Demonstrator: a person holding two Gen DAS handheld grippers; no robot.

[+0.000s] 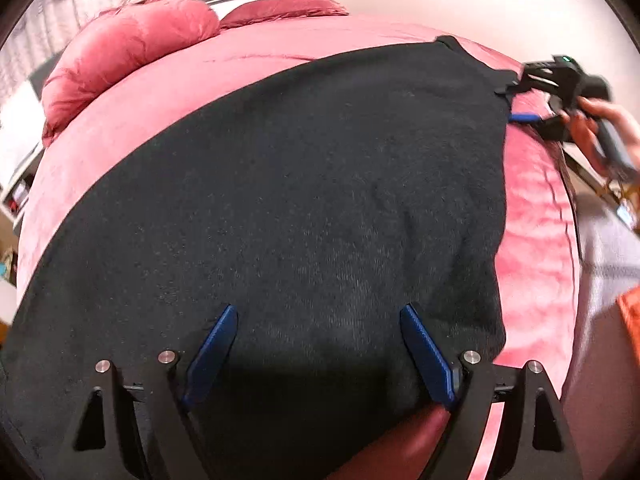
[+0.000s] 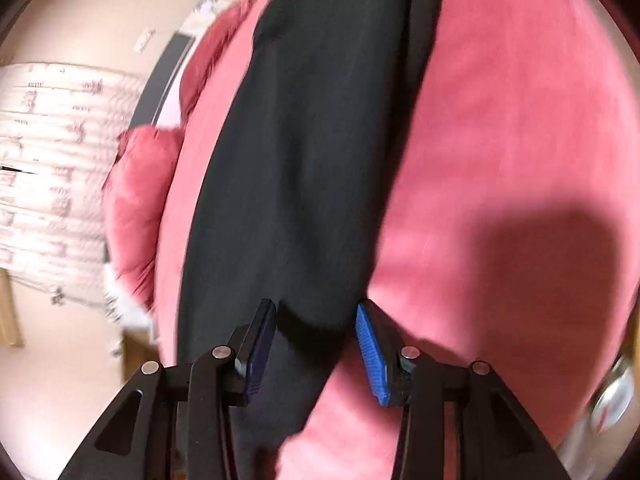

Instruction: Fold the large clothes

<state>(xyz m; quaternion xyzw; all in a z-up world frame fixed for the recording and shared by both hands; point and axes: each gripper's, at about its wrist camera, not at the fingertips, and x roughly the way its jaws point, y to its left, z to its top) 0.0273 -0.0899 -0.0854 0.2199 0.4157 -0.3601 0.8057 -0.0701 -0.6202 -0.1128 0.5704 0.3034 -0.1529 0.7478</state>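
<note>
Garment: black cloth (image 1: 280,184) spread flat on my pink bed (image 1: 168,80), long axis running from my left gripper toward my right.
Left gripper (image 1: 318,316): jaws wide apart, hovering over the near end, clamping nothing.
Right gripper (image 2: 316,312): jaws partly apart, straddling the cloth's narrow end (pads not visibly pressing; blurred).
Key relation: cloth stretches away lengthwise from my right gripper, which sits at its far corner in the left view (image 1: 560,88).
Hidden: near hem cut off below both views; sleeves or collar indistinguishable.
Pillows (image 1: 132,52): beyond the cloth.
</note>
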